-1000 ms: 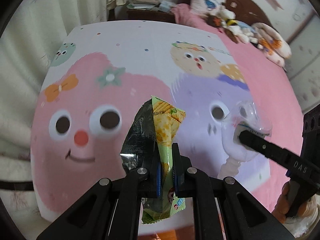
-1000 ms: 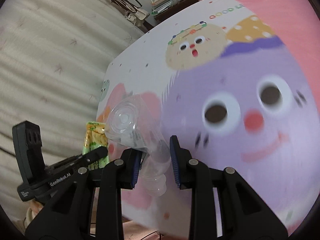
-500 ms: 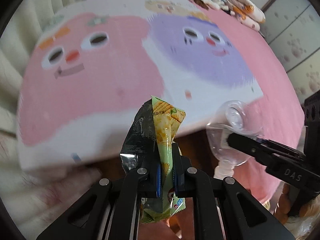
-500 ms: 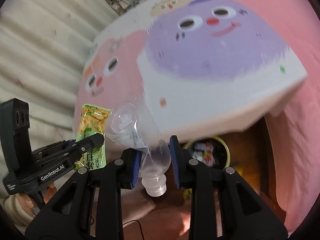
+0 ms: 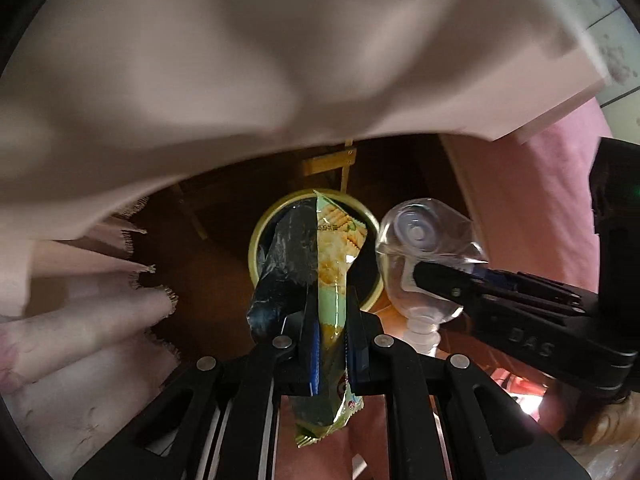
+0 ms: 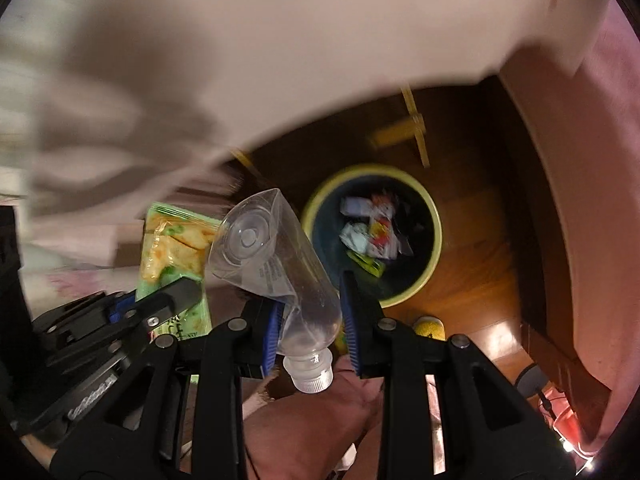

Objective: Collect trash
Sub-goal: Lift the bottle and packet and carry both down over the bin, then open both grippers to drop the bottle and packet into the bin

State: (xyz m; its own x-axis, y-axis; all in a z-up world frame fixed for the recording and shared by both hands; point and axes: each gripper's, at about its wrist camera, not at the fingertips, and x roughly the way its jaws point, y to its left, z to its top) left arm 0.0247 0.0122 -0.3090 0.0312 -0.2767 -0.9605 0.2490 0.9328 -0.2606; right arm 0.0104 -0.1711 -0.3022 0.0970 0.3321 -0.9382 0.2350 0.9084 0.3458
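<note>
- The snack wrapper (image 5: 336, 272) is pinched between the fingers of the left gripper (image 5: 333, 344). It hangs right over the trash bin (image 5: 260, 236).
- The plastic bottle (image 6: 276, 268) is squeezed between the fingers of the right gripper (image 6: 310, 328), with its cap pointing back at the camera. In the right wrist view the bin (image 6: 434, 240) sits at about 2 o'clock from the bottle, near but not under it.
- I think the step now is dropping both things into the bin.
- To do it well, the left fingers can spread right where they are. The bottle should go a bit more toward the bin first, so it does not land on the floor (image 6: 488, 280).
- The wrapper is thin and crinkly, green on one side and shiny dark on the other. It is light and may flutter sideways.
- The bottle is clear, smooth and dented in where it is gripped. It is round and could bounce off the rim.
- The bin is round with a pale yellow rim, dark inside, with other scraps (image 6: 376, 236) already in it.
- The floor is brown wood. A pale cloth (image 5: 280, 60) hangs over it at 12 o'clock.
</note>
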